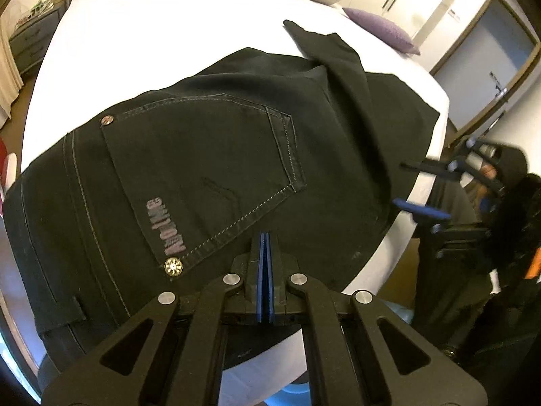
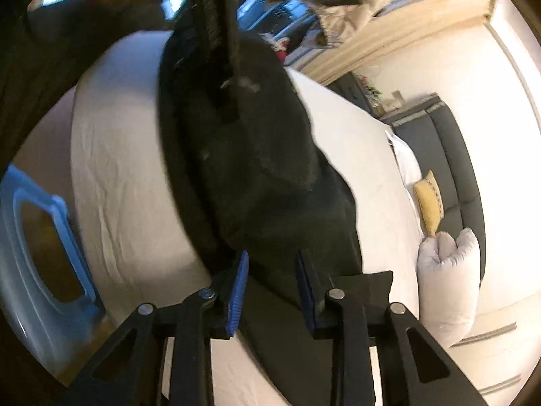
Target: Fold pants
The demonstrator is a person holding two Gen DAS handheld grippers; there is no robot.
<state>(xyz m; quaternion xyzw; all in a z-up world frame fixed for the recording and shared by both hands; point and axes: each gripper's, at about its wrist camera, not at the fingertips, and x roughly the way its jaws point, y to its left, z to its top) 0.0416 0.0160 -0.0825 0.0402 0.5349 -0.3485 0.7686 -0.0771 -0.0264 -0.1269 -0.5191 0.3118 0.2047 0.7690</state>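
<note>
Black jeans [image 1: 203,155] lie flat on the white bed [image 1: 169,27], back pocket up with pale lettering and a rivet; one leg is folded over across the far right. My left gripper [image 1: 264,237] hovers over the near edge of the seat, blue pads pressed together, shut, with no cloth showing between them. At the jeans' right edge my right gripper [image 1: 422,189] has its fingers apart. In the right wrist view the right gripper [image 2: 270,270] is open and the dark cloth of the jeans [image 2: 263,176] fills the gap between its blue pads [image 2: 238,287].
A pale blue laundry basket [image 2: 44,253] stands beside the bed [image 2: 118,169] at the left. A purple pillow [image 1: 382,28], a white pillow [image 2: 449,270] and a yellow cushion [image 2: 429,203] lie toward the headboard. A dresser [image 1: 33,40] and a door [image 1: 490,61] flank the bed.
</note>
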